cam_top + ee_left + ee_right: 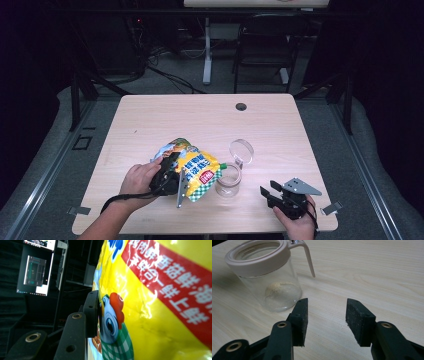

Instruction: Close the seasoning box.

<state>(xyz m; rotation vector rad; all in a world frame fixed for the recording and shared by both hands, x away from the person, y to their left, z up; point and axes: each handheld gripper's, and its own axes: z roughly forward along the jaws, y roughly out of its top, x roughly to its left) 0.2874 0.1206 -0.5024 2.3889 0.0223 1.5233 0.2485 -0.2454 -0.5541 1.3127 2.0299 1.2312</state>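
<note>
High view: the snack bag (192,169) is held tilted over the open jar (228,181) by the left claw (172,175); contents could be spilled onto the counter (200,120). Left gripper view: the bag (155,302) is pinched, and could slip. Right gripper view: the right claw (326,320) is wide, empty; the jar (268,277) is unsupported and could tip.

- The far half of the bench (200,115) lies bare, wide open for a hand, save a small round hole (241,106) near the back edge.
- The snack bag (192,167) and glass jar (228,181) sit touching, blocking the middle front.
- The jar's raised lid (241,150) juts up behind it.
- Bare wood lies between the jar and the right gripper (270,192).
</note>
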